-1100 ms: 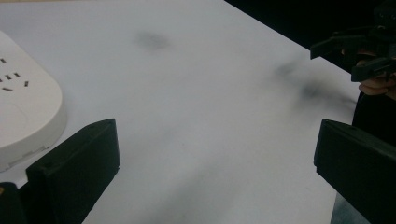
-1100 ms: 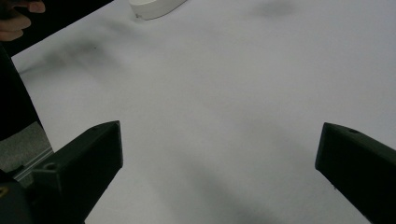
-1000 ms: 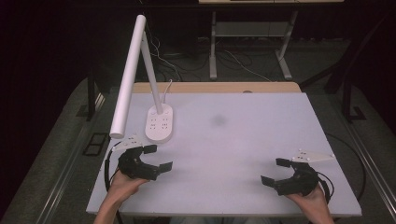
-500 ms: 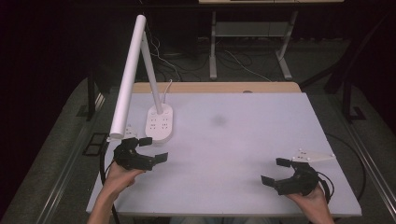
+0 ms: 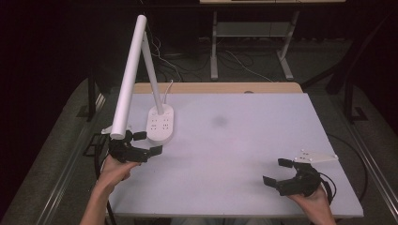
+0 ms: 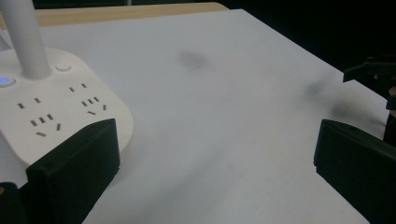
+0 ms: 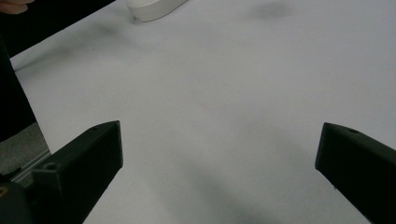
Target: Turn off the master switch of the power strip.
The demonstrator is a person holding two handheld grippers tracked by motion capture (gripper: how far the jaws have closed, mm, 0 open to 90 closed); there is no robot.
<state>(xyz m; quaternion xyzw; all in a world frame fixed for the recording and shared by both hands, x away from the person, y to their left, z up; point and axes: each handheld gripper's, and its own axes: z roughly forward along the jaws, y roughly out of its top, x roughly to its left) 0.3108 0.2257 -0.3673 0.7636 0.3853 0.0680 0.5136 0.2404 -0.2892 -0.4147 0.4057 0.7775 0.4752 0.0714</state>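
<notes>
A white desk lamp stands at the table's far left, its flat base (image 5: 160, 124) carrying several sockets and its long tube head (image 5: 128, 80) slanting down toward me. My left gripper (image 5: 147, 142) is open just in front of the base, under the tube's lower end. In the left gripper view the base (image 6: 56, 109) lies right beside the left jaw, and a small blue light glows on it. Open too, my right gripper (image 5: 277, 171) rests near the table's front right with nothing between its jaws. The base's edge (image 7: 154, 8) shows far off in the right gripper view.
The table top (image 5: 234, 150) is white with a faint grey smudge (image 5: 219, 121) in the middle; a wooden strip (image 5: 216, 87) runs along its far edge. Cables and desk legs (image 5: 214, 42) lie on the floor beyond. The lamp's cord (image 5: 166, 89) rises behind the base.
My left gripper has moved forward and a little right, from the front left toward the lamp base. The right gripper has stayed put.
</notes>
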